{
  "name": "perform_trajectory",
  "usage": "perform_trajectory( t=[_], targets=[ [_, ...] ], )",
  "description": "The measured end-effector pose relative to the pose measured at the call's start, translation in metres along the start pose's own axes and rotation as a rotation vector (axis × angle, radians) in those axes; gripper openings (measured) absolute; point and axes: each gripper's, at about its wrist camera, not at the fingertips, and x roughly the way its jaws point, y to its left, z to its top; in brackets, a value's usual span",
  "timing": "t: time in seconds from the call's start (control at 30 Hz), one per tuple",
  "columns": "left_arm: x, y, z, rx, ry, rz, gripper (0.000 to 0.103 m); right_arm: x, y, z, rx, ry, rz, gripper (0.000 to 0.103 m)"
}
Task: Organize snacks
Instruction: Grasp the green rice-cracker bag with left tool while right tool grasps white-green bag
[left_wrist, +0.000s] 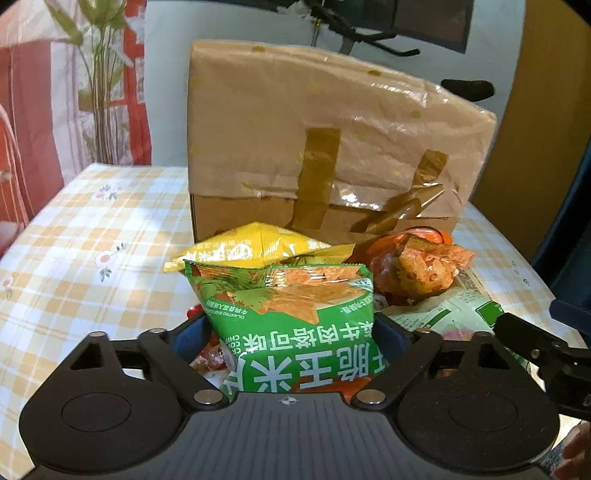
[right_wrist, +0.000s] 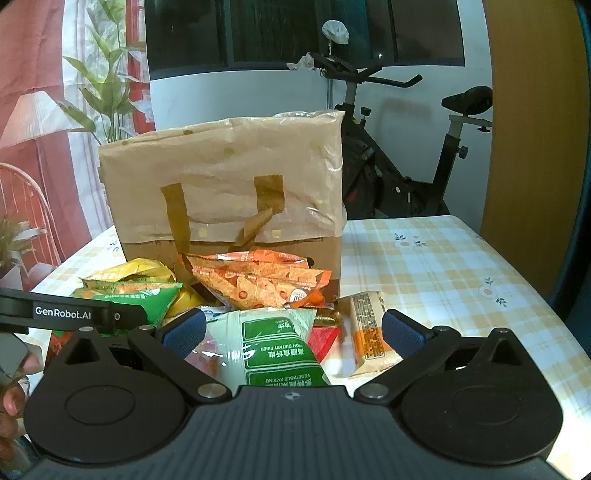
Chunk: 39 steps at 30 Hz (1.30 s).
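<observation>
Behind green bag (left_wrist: 295, 314), half-hidden yellow packet (left_wrist: 255, 247).

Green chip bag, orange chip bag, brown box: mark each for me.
green chip bag (left_wrist: 295, 314), left wrist view, on its printed front face.
orange chip bag (right_wrist: 258, 282), right wrist view, on the middle of the pack.
brown box (right_wrist: 221, 166), right wrist view, on its paper-wrapped front wall.

Two black handheld grippers, near-identical build

Left gripper (left_wrist: 291, 332) and right gripper (right_wrist: 291, 326): ribbed matte body, small crosshair mark at centre, round side discs, triangular cut-outs, silver pivot pins, blue ribbed pads (right_wrist: 404, 332); white "GenRobot.AI" lettering on left gripper's side; bare fingers (right_wrist: 14, 402) with pinkish nails at frame edge
</observation>
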Motion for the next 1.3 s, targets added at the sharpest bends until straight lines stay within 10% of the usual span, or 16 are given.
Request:
perform_trajectory(
  t=[0.47,1.3],
  targets=[
    [-0.054,0.012,-0.01,0.009,-0.15,0.035,0.084,0.009,0.01,-0.011,-0.048,0.042,0.061,0.103],
    [-0.054,0.022,-0.014,-0.029,-0.126,0.044,0.084,0.018,0.001,-0.022,-0.017,0.148,0.157,0.085]
  ],
)
